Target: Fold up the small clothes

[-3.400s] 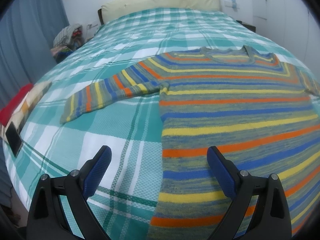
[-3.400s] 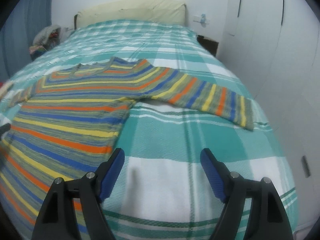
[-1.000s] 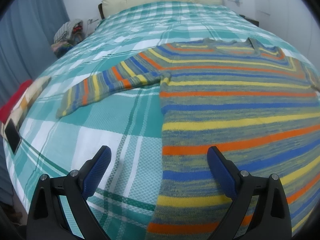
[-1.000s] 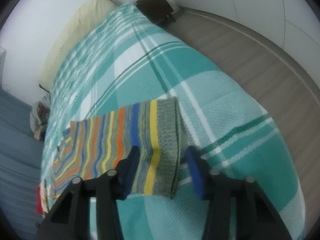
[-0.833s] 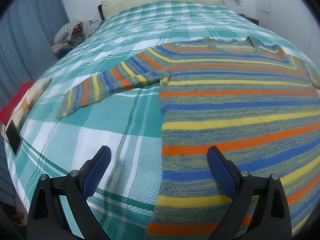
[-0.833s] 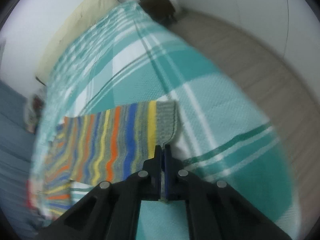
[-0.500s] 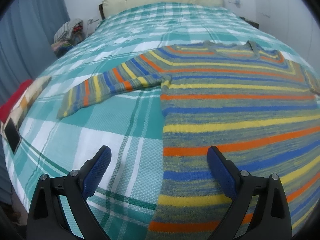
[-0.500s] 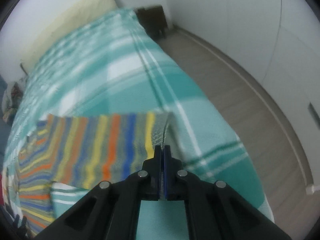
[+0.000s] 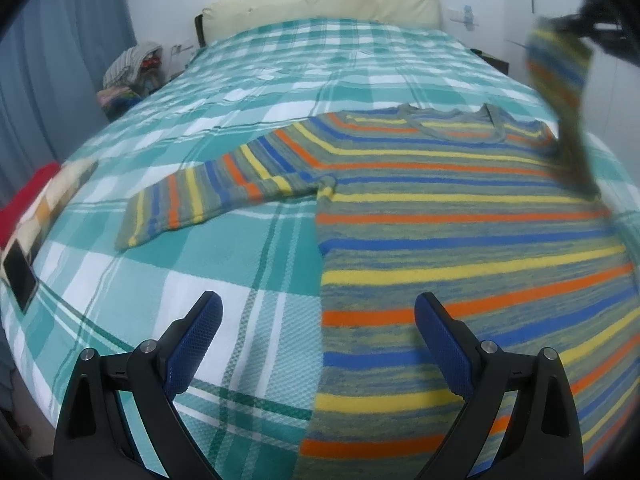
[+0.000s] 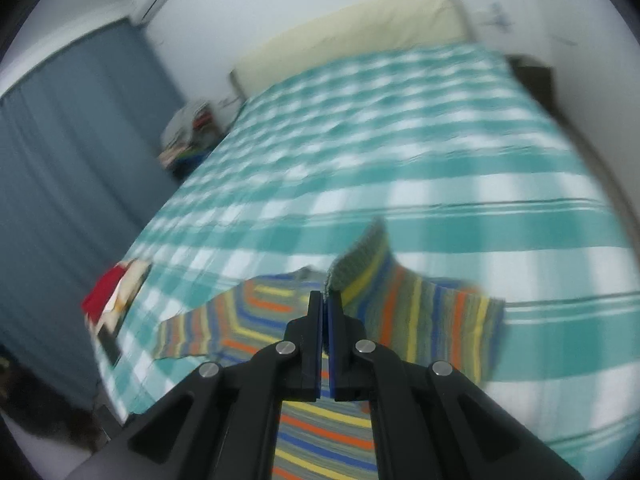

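Observation:
A striped knit sweater (image 9: pixel 460 248) in grey-green, orange, yellow and blue lies flat on the bed, its left sleeve (image 9: pixel 224 184) spread out to the side. My left gripper (image 9: pixel 318 344) hovers open over the sweater's lower left edge with nothing between its fingers. My right gripper (image 10: pixel 325 300) is shut on the cuff of the right sleeve (image 10: pixel 420 320) and holds it lifted above the sweater's body. In the left wrist view that raised sleeve (image 9: pixel 560 76) hangs at the upper right below the right gripper (image 9: pixel 584 28).
The bed carries a teal and white plaid cover (image 9: pixel 280 92) and a cream pillow (image 9: pixel 320 4) at its head. A phone (image 9: pixel 18 268) and red fabric (image 9: pixel 24 196) lie at the left edge. Clothes (image 9: pixel 128 72) are piled by the blue curtain (image 10: pixel 60 160).
The right gripper closed on the sleeve cuff, then swung it up off the bed and across over the sweater while rolling. The left gripper stayed where it was, open.

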`<action>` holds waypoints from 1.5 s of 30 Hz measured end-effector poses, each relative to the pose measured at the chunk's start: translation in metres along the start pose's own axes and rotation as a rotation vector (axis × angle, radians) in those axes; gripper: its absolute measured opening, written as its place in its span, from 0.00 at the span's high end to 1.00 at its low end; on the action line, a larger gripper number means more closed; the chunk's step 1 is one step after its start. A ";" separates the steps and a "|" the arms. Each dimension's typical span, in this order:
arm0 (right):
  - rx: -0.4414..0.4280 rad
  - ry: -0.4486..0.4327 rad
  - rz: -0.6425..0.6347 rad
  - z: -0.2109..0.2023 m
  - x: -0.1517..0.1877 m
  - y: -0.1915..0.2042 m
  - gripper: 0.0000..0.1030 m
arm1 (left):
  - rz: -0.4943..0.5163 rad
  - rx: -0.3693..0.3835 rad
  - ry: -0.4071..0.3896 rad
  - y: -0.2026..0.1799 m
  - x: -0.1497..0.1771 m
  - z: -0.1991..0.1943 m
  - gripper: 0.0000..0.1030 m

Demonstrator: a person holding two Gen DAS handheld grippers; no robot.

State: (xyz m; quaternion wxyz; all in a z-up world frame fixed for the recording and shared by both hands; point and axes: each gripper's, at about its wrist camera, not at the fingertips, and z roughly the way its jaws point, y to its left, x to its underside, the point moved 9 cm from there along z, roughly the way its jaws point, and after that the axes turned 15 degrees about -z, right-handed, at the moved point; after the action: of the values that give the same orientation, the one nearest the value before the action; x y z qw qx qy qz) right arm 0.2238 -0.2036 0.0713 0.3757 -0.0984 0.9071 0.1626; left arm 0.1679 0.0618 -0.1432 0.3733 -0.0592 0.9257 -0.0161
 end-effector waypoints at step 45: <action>0.270 0.255 -0.182 0.021 0.133 -0.100 0.39 | -0.009 0.009 0.069 -0.004 0.006 0.015 0.05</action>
State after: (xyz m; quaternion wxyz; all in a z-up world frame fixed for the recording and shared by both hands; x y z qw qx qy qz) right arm 0.1740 -0.2959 -0.0597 0.2805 -0.1484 0.9483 -0.0087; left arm 0.1747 0.0568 -0.1578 0.3415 -0.0611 0.9376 -0.0242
